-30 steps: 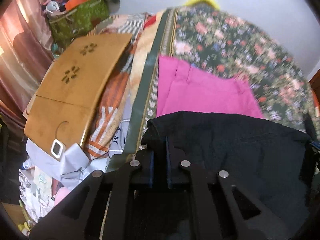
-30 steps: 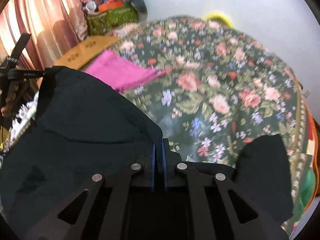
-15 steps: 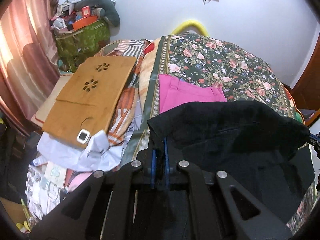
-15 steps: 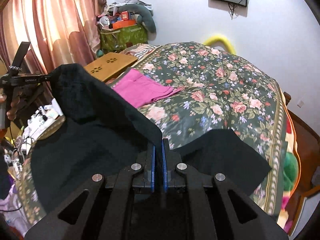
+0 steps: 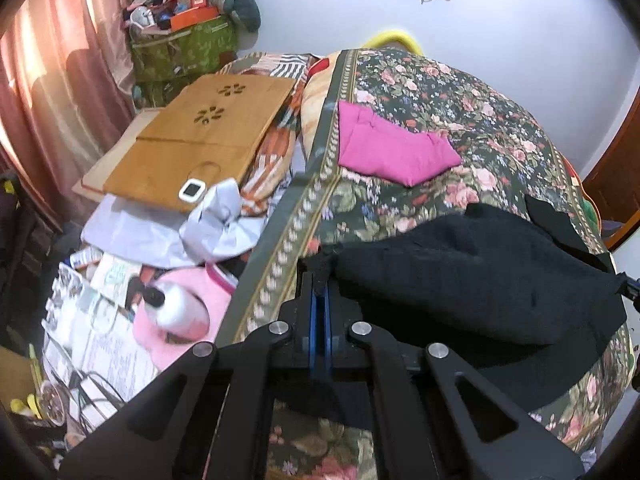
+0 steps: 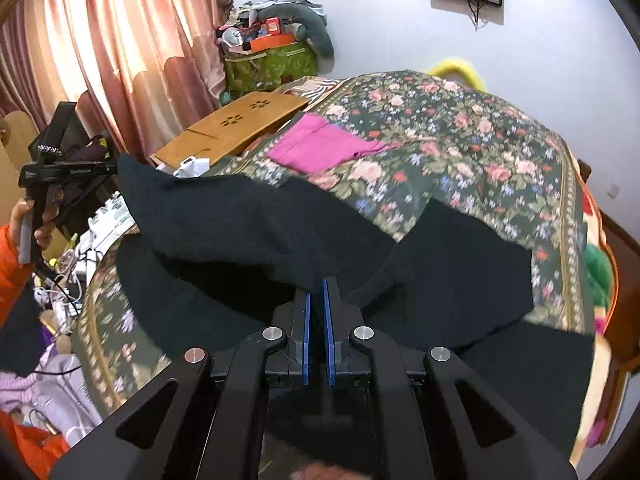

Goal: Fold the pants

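The left gripper (image 5: 319,292) is clamped on a corner of the black pants (image 5: 472,276) at lower centre of its view. The right gripper (image 6: 316,300) pinches the opposite corner, lower centre. The garment hangs stretched between them above the floral bedspread (image 6: 460,148), its lower part resting there. Step in hand: carrying the held edge over. Next: lower both corners evenly onto the resting fabric, aligned.

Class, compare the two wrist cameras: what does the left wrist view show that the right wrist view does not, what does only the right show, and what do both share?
Only the left wrist view shows a white bottle lying on pink cloth beside the bed. Only the right wrist view shows the hand holding the left gripper, seen from outside. Both show the black pants pinched by that gripper and the right gripper, a folded pink garment, the floral bedspread and a wooden board.
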Available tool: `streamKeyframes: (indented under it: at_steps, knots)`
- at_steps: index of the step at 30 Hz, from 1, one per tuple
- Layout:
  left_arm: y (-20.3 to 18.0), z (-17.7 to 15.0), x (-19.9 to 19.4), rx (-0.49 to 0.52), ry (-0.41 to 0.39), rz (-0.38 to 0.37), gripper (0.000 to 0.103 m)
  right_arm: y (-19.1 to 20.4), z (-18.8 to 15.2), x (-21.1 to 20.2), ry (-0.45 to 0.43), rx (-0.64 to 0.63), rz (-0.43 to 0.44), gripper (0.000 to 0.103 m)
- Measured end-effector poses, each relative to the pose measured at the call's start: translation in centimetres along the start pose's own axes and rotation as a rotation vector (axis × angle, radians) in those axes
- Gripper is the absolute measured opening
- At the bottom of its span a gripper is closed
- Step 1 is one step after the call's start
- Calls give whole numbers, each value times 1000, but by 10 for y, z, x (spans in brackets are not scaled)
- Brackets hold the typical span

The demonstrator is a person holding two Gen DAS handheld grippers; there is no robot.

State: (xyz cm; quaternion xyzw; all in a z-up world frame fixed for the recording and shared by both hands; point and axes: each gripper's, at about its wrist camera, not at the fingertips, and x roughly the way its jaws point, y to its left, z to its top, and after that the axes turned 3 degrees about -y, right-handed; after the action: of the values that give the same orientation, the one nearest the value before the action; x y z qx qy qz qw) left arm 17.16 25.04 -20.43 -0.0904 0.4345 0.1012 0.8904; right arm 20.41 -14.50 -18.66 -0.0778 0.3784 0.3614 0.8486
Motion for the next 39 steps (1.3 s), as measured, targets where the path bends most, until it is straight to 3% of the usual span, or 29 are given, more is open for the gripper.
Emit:
streamKeyframes:
  at_steps: [7, 15, 20, 25, 28, 30, 31, 35, 39]
  knots:
    - [7, -35, 4, -38, 37, 4, 2, 10, -34, 4, 28, 46, 6, 5]
    - [13, -64, 20, -44, 115, 26, 2, 13, -49, 1, 18, 81, 20, 8]
    - [11, -65, 11, -19, 99, 71, 2, 10, -51, -8, 22, 88, 24, 9]
    - [4, -55, -5, 13, 62, 87, 9, 0, -50, -25, 21, 112, 3, 13]
    - [-5, -49, -9, 21, 50, 81, 30, -10, -47, -36, -5, 135, -28, 22]
    - [-13, -43, -10, 16, 37, 77, 66, -20, -40, -40, -24, 155, -47, 31]
    - [-18, -39, -11, 13, 18, 70, 71, -23, -38, -41, -30, 162, -55, 34]
    - [-40, -24, -10, 50, -8, 60, 82, -38, -23, -41, -57, 190, -123, 69]
    - [-66, -9, -5, 103, -23, 36, 86, -56, -8, -32, -66, 216, -140, 75]
